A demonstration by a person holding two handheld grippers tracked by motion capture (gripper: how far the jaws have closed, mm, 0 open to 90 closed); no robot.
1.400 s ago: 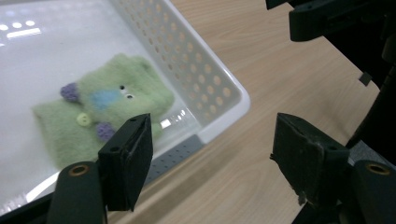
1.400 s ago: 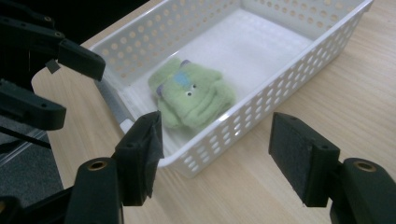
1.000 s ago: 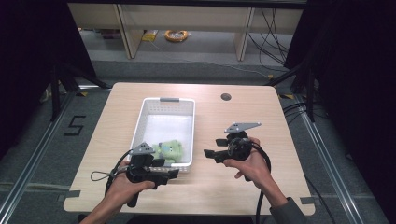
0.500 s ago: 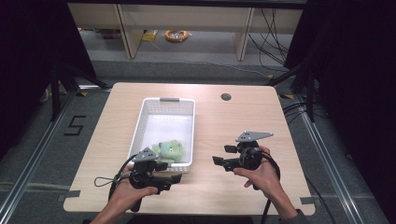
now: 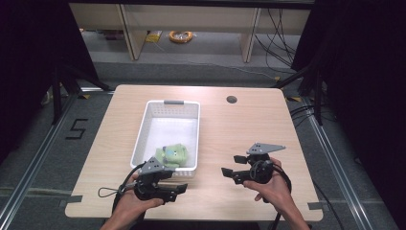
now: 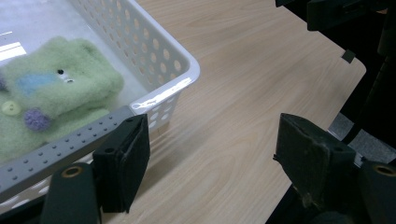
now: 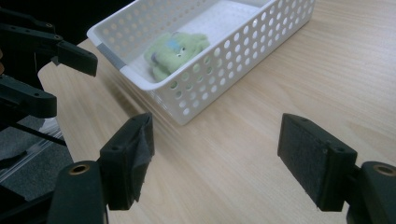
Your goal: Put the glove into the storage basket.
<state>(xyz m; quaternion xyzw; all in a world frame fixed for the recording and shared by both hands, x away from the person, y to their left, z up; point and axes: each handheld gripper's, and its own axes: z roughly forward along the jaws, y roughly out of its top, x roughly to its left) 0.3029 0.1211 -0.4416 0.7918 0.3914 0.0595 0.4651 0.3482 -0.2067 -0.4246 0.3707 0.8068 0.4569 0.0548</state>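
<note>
The right gripper [image 5: 231, 166] has been drawn back, jaws just opening, empty; the left gripper [image 5: 178, 187] is held wide open, empty, beside the white perforated plastic basket [image 5: 144, 126].

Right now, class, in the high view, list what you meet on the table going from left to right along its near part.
Left claw → white basket with the green plush toy in its near end → right claw.

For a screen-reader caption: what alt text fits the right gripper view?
A green plush toy lies inside a white perforated basket on a wooden table. The right gripper has its black jaws open and empty in front.
</note>
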